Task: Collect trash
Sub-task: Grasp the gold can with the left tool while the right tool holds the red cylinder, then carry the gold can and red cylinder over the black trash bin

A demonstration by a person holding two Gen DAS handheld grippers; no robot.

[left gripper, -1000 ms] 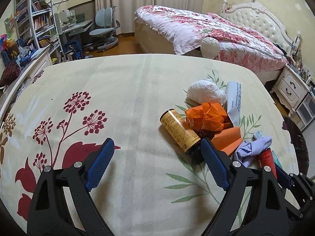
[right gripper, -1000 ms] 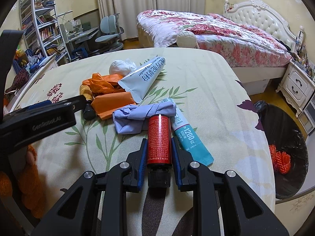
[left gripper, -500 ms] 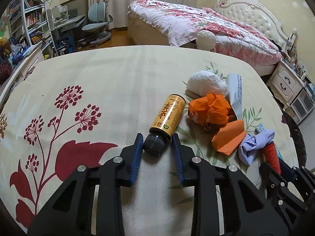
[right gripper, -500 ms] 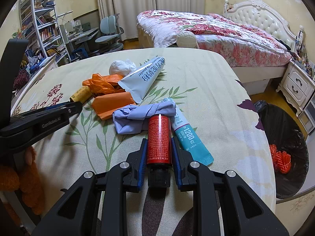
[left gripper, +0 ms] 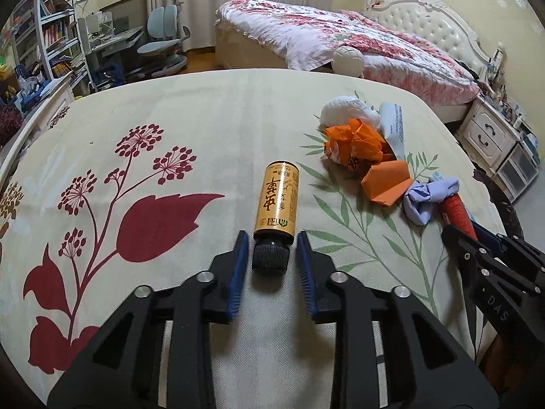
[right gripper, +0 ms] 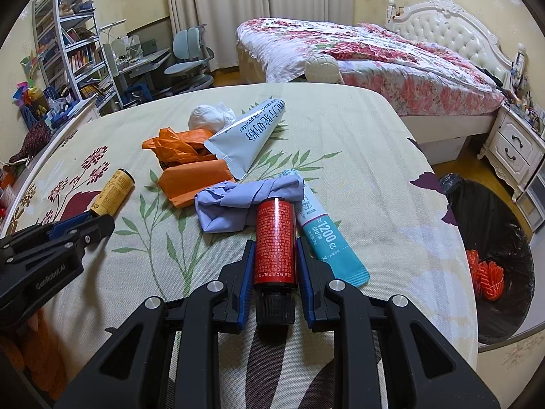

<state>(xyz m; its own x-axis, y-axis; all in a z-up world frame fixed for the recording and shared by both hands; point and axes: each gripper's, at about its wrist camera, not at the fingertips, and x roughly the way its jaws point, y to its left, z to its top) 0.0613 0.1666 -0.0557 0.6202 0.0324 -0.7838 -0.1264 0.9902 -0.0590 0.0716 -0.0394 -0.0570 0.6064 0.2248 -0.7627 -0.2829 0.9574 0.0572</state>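
Two grippers work over one tabletop (left gripper: 211, 109) under a pale floral cloth. Beyond its far edge stands a bed (right gripper: 374, 54); off its right edge sits a black-lined bin (right gripper: 490, 238) with orange scraps inside.

Trash lies bunched on the cloth's right part in the left wrist view: a white-and-blue tube (right gripper: 252, 133), a crumpled orange bag (left gripper: 354, 145), a folded orange paper (left gripper: 386, 182), a white wad (left gripper: 347, 110), a lilac rag (right gripper: 238, 201) and a teal sachet (right gripper: 327, 238), which seems to run under the rag, though the overlap hides it.

Nearer, a gold bottle (left gripper: 277, 204) lies on its side, apart from the heap, black cap (left gripper: 270, 257) toward the camera. The left gripper (left gripper: 270, 248) straddles that cap; its jaws are opening, with a gap on both sides, so the pads (left gripper: 238, 266) do not press it.

The right gripper (right gripper: 276, 252) is closed on a red bottle (right gripper: 276, 242), pads tight to its lower body. That bottle lies between rag and sachet, its top touching the rag.
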